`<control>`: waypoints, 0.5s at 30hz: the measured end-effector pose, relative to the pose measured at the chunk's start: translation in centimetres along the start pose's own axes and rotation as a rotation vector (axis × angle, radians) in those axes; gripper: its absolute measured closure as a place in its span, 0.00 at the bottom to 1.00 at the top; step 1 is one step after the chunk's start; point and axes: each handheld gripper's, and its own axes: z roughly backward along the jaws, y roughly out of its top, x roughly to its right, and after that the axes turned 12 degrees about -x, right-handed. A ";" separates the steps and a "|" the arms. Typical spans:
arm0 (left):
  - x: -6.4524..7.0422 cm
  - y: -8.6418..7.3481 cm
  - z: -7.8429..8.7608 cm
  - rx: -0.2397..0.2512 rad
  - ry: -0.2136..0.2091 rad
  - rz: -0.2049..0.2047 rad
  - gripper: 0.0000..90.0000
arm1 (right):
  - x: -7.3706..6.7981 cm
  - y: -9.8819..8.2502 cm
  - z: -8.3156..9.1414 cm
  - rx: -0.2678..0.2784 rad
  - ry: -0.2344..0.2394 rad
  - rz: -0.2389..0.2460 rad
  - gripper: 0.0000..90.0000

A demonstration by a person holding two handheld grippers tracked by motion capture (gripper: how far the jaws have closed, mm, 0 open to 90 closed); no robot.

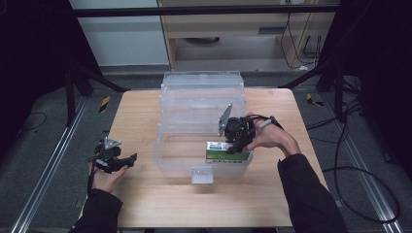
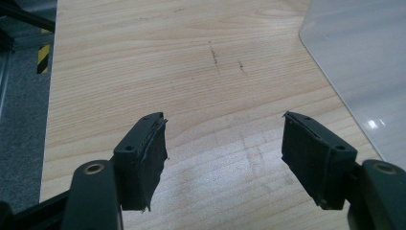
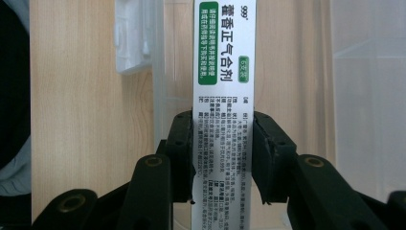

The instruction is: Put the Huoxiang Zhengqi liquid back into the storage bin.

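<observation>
While the left gripper (image 2: 225, 143) gapes empty, the right gripper (image 3: 222, 158) clamps the medicine box (image 3: 223, 72) (white and green).

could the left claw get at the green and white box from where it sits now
Probably not directly. The box is inside the clear bin, clamped by the right claw. The left claw rests open outside the bin's wall, so it would have to lift over the rim.

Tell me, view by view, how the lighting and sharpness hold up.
High view: dark surroundings, lit table, soft detail; the clear plastic bin has pale sheen. Left gripper view: sharp wood grain, small glare spot on the bin wall. Right gripper view: print on the green-and-white box crisp, nearest jaws slightly soft.
</observation>
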 end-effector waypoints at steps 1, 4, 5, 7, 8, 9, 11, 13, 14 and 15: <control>0.0 0.0 0.0 0.000 0.000 0.000 0.35 | 0.0 0.0 -0.1 -0.001 -0.001 0.004 0.71; 0.0 0.0 0.0 0.000 0.000 0.000 0.35 | 0.0 0.2 -0.4 -0.015 0.001 0.010 0.71; 0.0 0.0 0.0 0.001 0.000 0.001 0.35 | 0.0 0.2 -0.5 -0.018 0.004 0.008 0.71; 0.0 0.0 0.0 0.001 0.000 0.001 0.35 | 0.0 0.2 -0.9 -0.021 0.004 0.002 0.71; 0.0 0.0 0.0 0.001 -0.001 0.001 0.35 | 0.1 0.1 -1.0 -0.017 0.009 0.007 0.71; 0.0 0.0 0.0 0.000 -0.001 0.000 0.35 | 0.1 0.1 -1.2 -0.016 0.007 0.004 0.71; 0.0 0.0 -0.1 -0.001 0.000 0.000 0.35 | 0.0 0.1 -1.4 -0.018 0.008 0.002 0.71; 0.1 0.0 -0.1 -0.002 0.000 -0.001 0.35 | 0.0 0.1 -1.7 -0.018 0.004 0.013 0.71; 0.1 0.0 -0.1 -0.002 0.000 -0.002 0.35 | 0.0 0.2 -1.9 -0.025 0.005 0.011 0.71; 0.1 0.0 -0.1 -0.002 0.000 -0.002 0.35 | 0.0 0.3 -2.1 -0.032 0.006 0.013 0.71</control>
